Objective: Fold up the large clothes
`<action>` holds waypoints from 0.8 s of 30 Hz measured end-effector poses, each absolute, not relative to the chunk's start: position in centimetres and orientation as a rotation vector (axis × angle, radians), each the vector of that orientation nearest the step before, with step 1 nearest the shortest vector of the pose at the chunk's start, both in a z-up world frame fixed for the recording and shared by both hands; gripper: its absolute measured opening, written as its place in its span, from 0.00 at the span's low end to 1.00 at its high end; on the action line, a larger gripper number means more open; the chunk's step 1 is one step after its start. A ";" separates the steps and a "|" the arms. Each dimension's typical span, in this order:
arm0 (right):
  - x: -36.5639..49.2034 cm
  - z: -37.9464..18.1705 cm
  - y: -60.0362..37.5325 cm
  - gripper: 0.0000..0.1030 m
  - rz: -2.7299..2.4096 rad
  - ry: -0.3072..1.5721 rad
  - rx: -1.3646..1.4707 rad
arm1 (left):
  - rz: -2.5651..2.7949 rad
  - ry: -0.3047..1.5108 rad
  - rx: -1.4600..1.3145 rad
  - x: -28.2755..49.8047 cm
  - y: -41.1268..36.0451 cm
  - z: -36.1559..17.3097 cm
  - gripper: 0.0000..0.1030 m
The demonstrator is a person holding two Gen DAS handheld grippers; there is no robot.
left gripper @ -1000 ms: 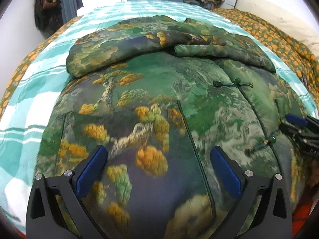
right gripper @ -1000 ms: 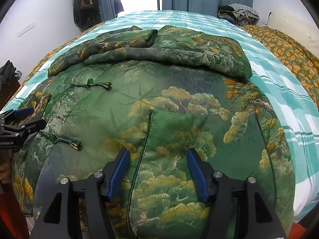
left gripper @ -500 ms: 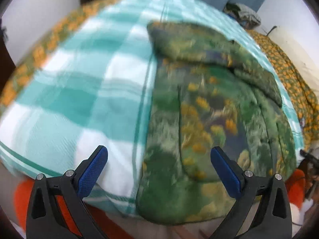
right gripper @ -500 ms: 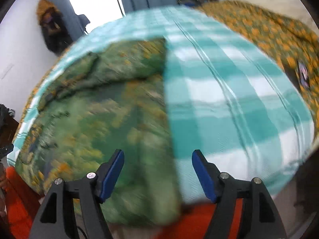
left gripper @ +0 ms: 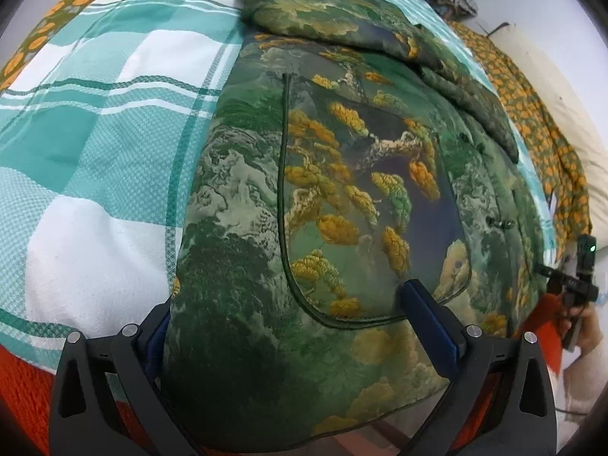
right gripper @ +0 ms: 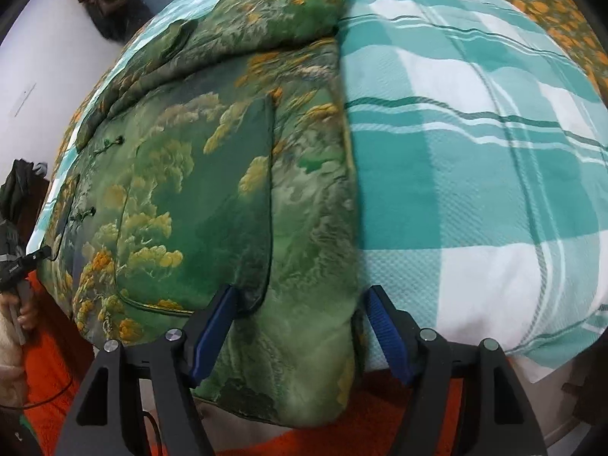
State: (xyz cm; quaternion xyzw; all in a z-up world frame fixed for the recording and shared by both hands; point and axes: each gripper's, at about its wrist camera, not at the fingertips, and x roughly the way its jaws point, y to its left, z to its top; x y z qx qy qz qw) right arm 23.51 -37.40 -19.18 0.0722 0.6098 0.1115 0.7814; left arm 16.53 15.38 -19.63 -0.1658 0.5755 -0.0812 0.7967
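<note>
Straddling the jacket hem with both grippers

Left gripper [left gripper: 300, 326] and right gripper [right gripper: 300, 326] both stand open, each with a bottom corner of the green brocade jacket [left gripper: 342, 197] between its blue pads, not pinched. Jacket lies flat on the teal checked blanket [left gripper: 95, 121], sleeves folded across its top

Left gripper [left gripper: 300, 326] points steeply downward with its blue-padded jaws spread wide, one at each side of a garment corner, not clamping. Right gripper [right gripper: 300, 326] also tilts steeply down, jaws apart and not pressing. A hand [right gripper: 24, 313] grips a black handle at the frame's edge.
</note>
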 end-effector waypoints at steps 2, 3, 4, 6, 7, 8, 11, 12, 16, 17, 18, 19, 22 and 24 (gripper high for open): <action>23.5 -19.1 -37.3 0.70 0.245 1.318 0.150 | -0.161 1.248 -0.322 16.5 15.1 -19.6 0.96; 23.4 -18.9 -37.0 0.70 0.253 1.316 0.139 | -0.157 1.259 -0.298 16.5 14.8 -19.5 0.90; 23.3 -18.8 -36.8 0.68 0.260 1.314 0.130 | -0.157 1.269 -0.281 16.4 14.6 -19.4 0.80; 23.1 -18.4 -36.0 0.53 0.267 1.308 0.095 | -0.160 1.283 -0.260 16.3 14.5 -19.0 0.66; 23.0 -18.2 -35.5 0.40 0.266 1.304 0.082 | -0.159 1.286 -0.255 16.2 14.4 -18.7 0.55; 22.9 -17.8 -35.1 0.30 0.267 1.298 0.070 | -0.154 1.290 -0.249 16.3 14.4 -18.4 0.49; 22.9 -16.0 -33.9 0.16 0.263 1.265 0.022 | -0.168 1.289 -0.268 16.3 14.3 -17.3 0.16; 22.9 -15.4 -33.6 0.16 0.268 1.253 0.021 | -0.169 1.286 -0.270 16.4 14.0 -17.1 0.14; 23.0 -12.4 -32.8 0.14 0.296 1.203 0.028 | -0.183 1.248 -0.291 16.1 14.3 -14.7 0.11; 22.9 -11.6 -32.7 0.14 0.307 1.189 0.035 | -0.195 1.239 -0.313 16.0 14.6 -14.1 0.11; 22.7 -10.8 -32.7 0.14 0.321 1.178 0.046 | -0.207 1.230 -0.328 15.7 14.9 -13.5 0.11; 22.5 -10.3 -32.6 0.13 0.328 1.172 0.053 | -0.216 1.223 -0.336 15.5 15.1 -13.1 0.11; 21.6 -9.2 -32.7 0.13 0.365 1.178 0.095 | -0.239 1.227 -0.328 14.1 15.5 -11.8 0.11; 20.4 -8.9 -33.3 0.13 0.386 1.201 0.134 | -0.250 1.245 -0.310 13.2 15.7 -11.5 0.11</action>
